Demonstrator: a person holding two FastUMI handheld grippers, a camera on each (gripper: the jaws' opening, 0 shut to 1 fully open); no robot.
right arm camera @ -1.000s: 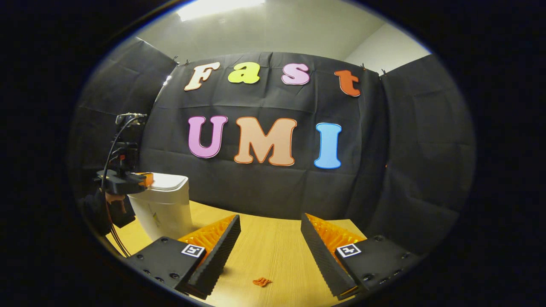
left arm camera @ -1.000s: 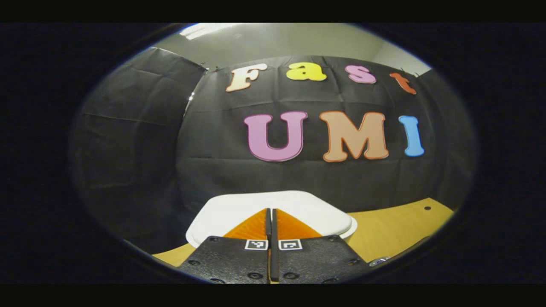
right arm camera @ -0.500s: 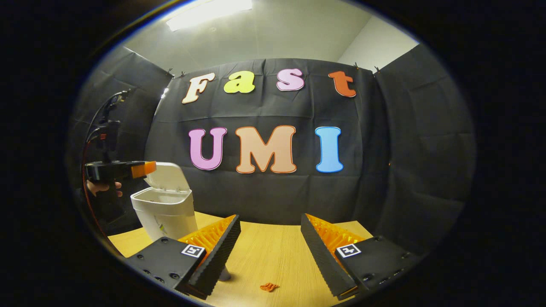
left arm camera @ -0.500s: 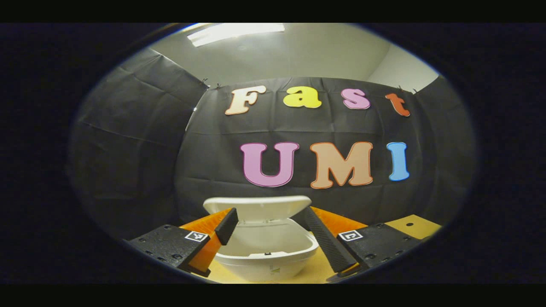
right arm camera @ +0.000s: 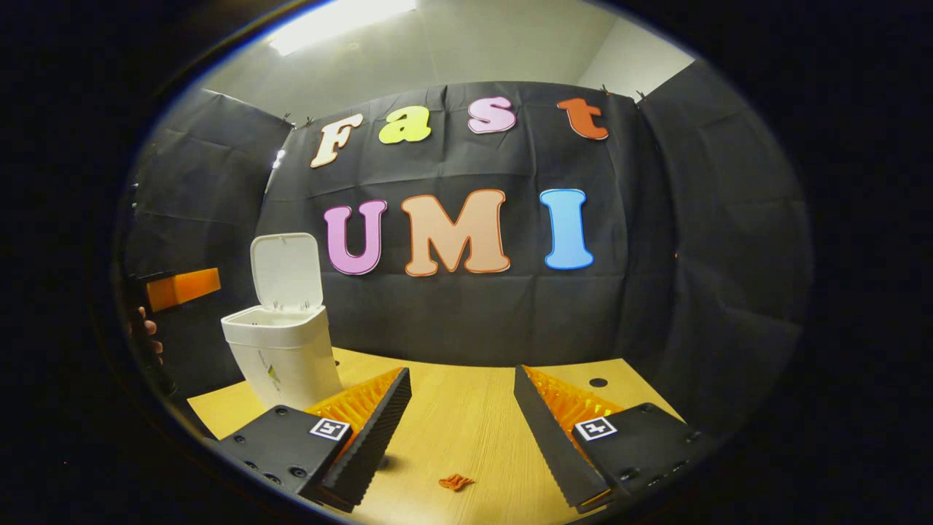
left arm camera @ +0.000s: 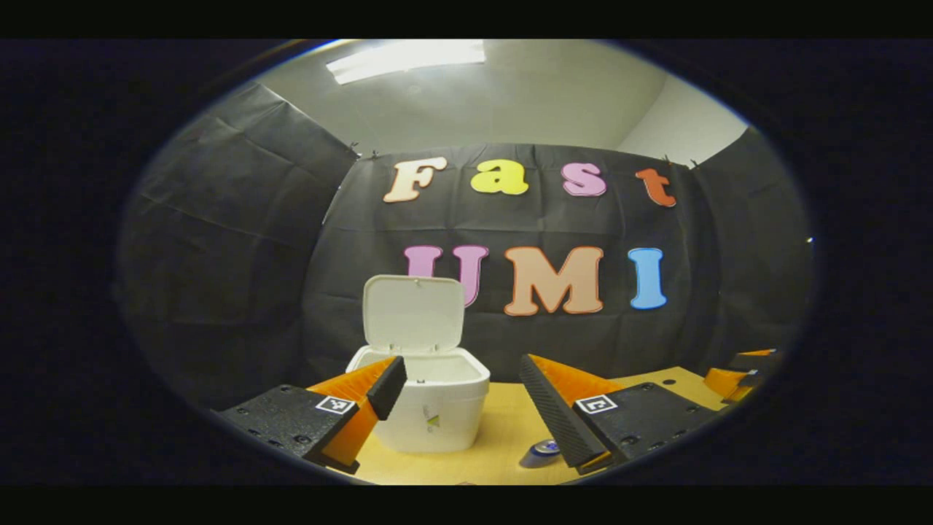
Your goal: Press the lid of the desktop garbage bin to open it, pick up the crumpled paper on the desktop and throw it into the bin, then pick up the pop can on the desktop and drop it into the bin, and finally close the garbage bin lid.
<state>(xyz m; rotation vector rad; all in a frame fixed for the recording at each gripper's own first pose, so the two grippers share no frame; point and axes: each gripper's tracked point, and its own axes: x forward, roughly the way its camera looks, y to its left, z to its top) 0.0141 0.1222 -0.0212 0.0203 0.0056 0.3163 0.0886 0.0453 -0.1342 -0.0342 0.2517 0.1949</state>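
While the small mark on the front of the white bin (left arm camera: 428, 408) is too tiny to read, its lid (left arm camera: 414, 314) stands swung up and open above the rim. Just before the bin, the left gripper (left arm camera: 463, 379) is spread wide and holds nothing, with the pop can (left arm camera: 540, 452) lying on the wooden desktop (left arm camera: 503, 437) right of the bin. Farther right of the bin, the right gripper (right arm camera: 462, 394) is likewise wide apart and empty over the desktop, a small orange scrap (right arm camera: 455, 481) below it.

We see the white bin (left arm camera: 435, 408) standing upright on the desk (left arm camera: 503, 448), its lid (left arm camera: 413, 315) swung up and open behind the empty mouth. Just to its right, the can (left arm camera: 538, 453) shows a bluish top, partly hidden, so its pose is unclear.
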